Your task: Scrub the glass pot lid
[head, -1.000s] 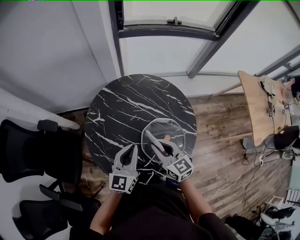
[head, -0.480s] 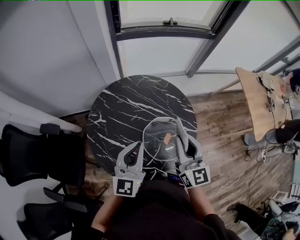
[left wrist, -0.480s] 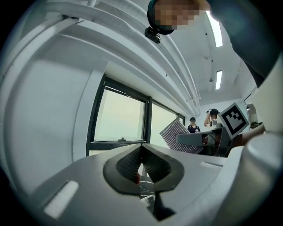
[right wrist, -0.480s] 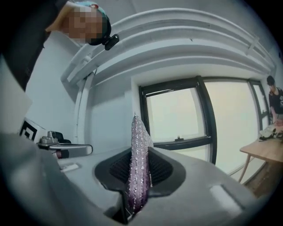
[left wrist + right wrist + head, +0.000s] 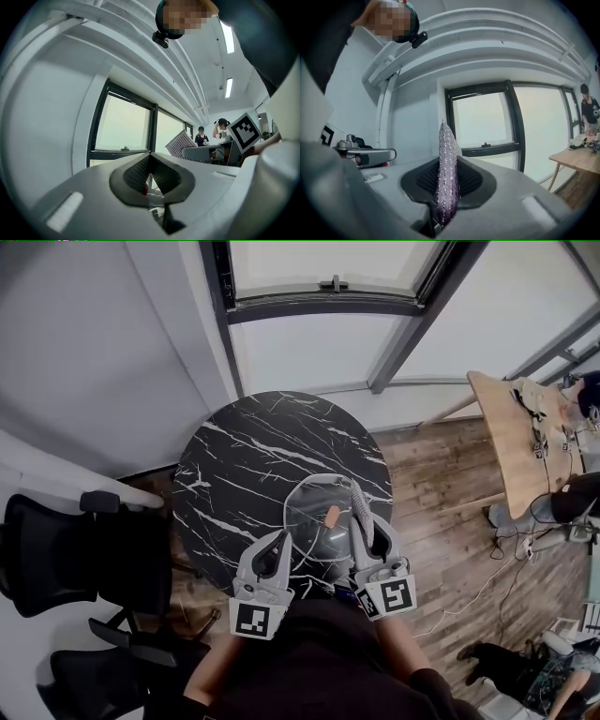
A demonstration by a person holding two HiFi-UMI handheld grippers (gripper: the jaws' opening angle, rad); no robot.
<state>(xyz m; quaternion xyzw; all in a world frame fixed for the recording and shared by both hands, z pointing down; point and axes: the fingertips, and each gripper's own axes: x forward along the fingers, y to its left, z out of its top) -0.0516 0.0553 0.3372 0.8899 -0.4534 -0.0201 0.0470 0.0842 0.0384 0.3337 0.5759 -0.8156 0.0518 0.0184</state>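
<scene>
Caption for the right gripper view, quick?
Right tongs clamp a sparkly purple scrubber upright, dark-framed window behind.

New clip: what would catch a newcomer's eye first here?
The round black marble table fills the middle of the head view. At its near edge the left gripper pinches the glass pot lid, while the right gripper clamps a glittery purple scrubber.
</scene>
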